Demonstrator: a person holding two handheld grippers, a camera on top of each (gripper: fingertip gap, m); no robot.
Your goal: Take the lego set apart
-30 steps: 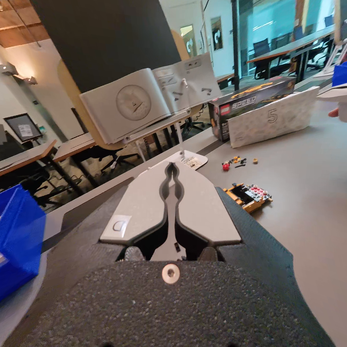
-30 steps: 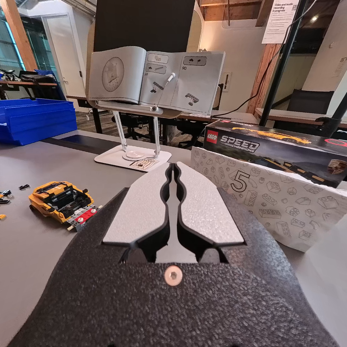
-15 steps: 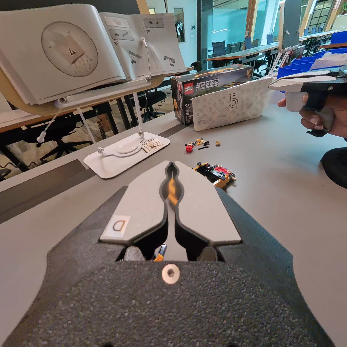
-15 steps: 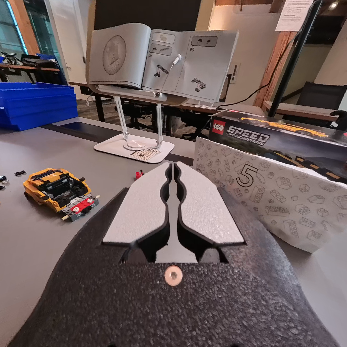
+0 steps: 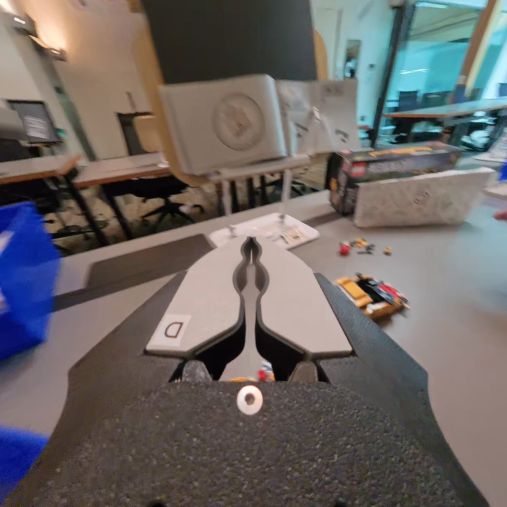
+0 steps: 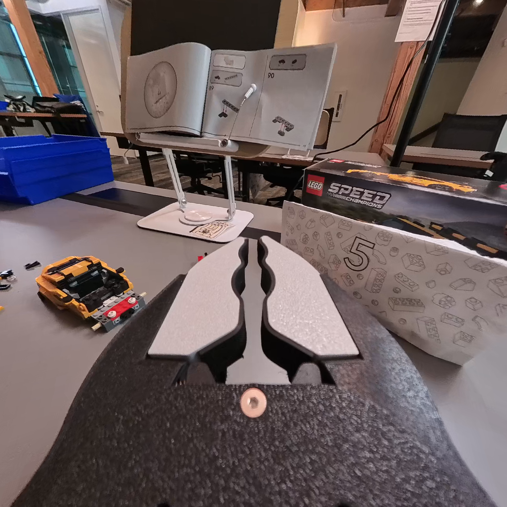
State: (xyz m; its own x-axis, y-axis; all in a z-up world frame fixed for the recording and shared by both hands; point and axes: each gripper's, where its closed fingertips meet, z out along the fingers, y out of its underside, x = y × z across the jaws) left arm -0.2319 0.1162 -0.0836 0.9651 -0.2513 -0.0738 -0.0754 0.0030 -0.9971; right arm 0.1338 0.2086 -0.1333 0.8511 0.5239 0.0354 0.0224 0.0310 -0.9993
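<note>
Currently the left gripper (image 5: pixel 251 242) is clenched on nothing, the right gripper (image 6: pixel 252 241) slightly parted and empty; the yellow lego car (image 6: pixel 87 290) sits on the grey table (image 6: pixel 82 241), apart from both.

Both wrist views low, sharing lego car (image 5: pixel 371 296)

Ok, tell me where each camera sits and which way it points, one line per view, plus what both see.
Left wrist view: sits on the left tongs, above the grey table, facing the book stand; tongs shut, toy car to their right.
Right wrist view: sits on the right tongs, low over the table, facing the book stand; tongs slightly apart, car to their left.
Both see: car, open booklet, boxed set, white bag.
</note>
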